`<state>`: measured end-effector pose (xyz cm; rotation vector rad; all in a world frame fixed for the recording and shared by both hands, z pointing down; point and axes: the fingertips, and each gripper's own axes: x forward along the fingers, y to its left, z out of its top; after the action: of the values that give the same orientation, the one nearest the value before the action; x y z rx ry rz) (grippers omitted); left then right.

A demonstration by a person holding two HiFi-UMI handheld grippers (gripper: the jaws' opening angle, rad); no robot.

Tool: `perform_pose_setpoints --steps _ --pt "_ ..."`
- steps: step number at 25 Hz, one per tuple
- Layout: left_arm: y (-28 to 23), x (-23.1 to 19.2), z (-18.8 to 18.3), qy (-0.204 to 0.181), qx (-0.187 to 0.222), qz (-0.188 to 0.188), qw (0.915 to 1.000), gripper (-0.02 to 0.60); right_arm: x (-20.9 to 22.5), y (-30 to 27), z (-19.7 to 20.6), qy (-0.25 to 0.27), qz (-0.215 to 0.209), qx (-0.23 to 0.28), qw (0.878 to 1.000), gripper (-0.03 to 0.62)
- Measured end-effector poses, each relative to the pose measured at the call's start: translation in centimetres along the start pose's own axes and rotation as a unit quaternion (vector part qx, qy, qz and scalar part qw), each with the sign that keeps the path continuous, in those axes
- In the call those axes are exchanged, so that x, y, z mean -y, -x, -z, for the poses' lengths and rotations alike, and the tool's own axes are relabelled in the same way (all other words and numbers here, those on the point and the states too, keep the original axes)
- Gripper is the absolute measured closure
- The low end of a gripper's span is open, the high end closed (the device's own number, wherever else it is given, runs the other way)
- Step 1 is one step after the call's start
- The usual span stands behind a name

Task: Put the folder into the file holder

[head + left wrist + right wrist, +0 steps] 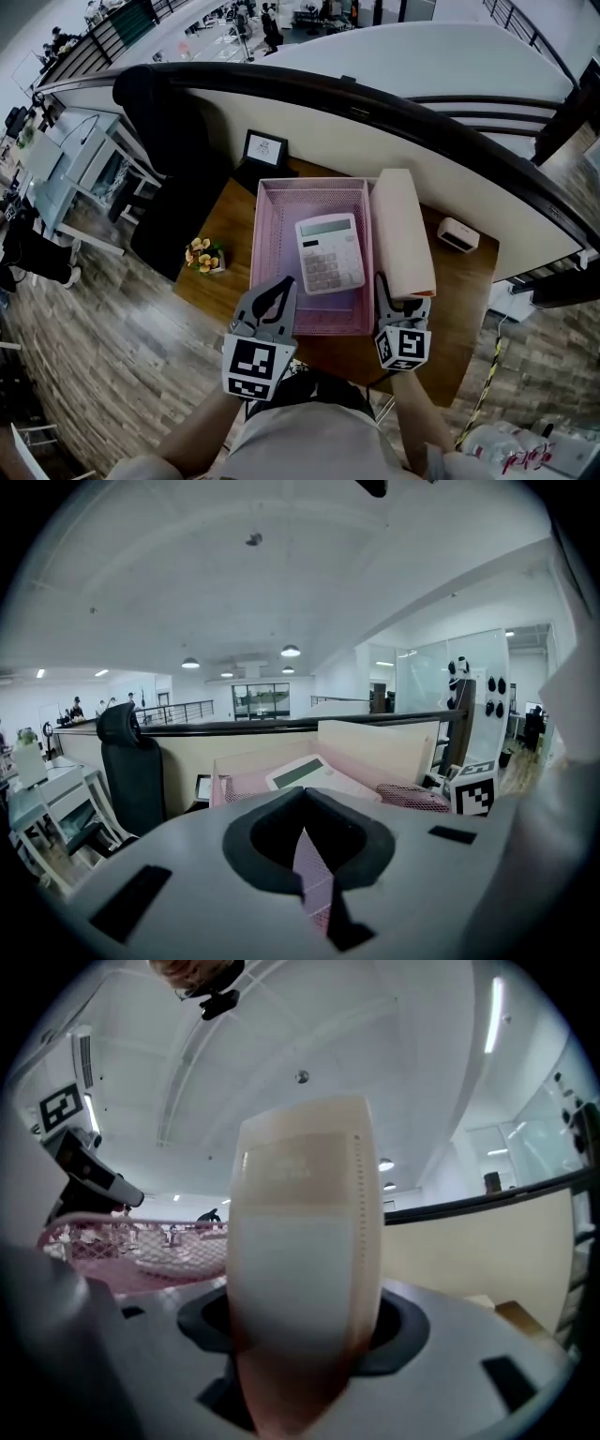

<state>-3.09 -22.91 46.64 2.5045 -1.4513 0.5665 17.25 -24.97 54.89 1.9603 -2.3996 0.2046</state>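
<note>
A cream folder [405, 230] lies lengthwise on the desk, close along the right side of the pink mesh file holder [272, 244]. My right gripper [401, 305] is shut on the folder's near end. In the right gripper view the folder [305, 1241] fills the space between the jaws. A white calculator [330, 253] rests inside the file holder. My left gripper [281, 292] is shut on the holder's front left edge, and pink mesh [314, 874] shows between its jaws.
The wooden desk [234, 225] also carries a small framed picture [265, 148] at the back, a flower pot [203, 255] at the left and a white device [458, 234] at the right. A black chair [164, 112] stands behind left. A curved partition [394, 112] bounds the back.
</note>
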Motion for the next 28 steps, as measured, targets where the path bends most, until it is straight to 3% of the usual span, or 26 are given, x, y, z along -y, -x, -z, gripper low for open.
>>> perform_pose_setpoints --steps 6,15,20,28 --pt "-0.3 -0.1 -0.1 0.002 0.002 0.001 1.0 0.578 -1.0 -0.5 0.7 0.027 -0.021 -0.013 0.999 0.267" --pt "0.1 0.5 -0.7 -0.003 0.005 0.01 0.9999 0.578 -0.2 0.7 0.5 -0.019 -0.03 -0.076 0.996 0.157" --pt "0.9 0.5 -1.3 -0.008 0.015 0.008 0.9998 0.578 -0.5 2.3 -3.1 -0.016 -0.037 -0.062 0.997 0.129" --pt "2.8 -0.4 -3.8 -0.022 0.041 0.0 0.9989 0.577 -2.9 4.3 -12.3 0.013 -0.057 -0.016 0.998 0.185"
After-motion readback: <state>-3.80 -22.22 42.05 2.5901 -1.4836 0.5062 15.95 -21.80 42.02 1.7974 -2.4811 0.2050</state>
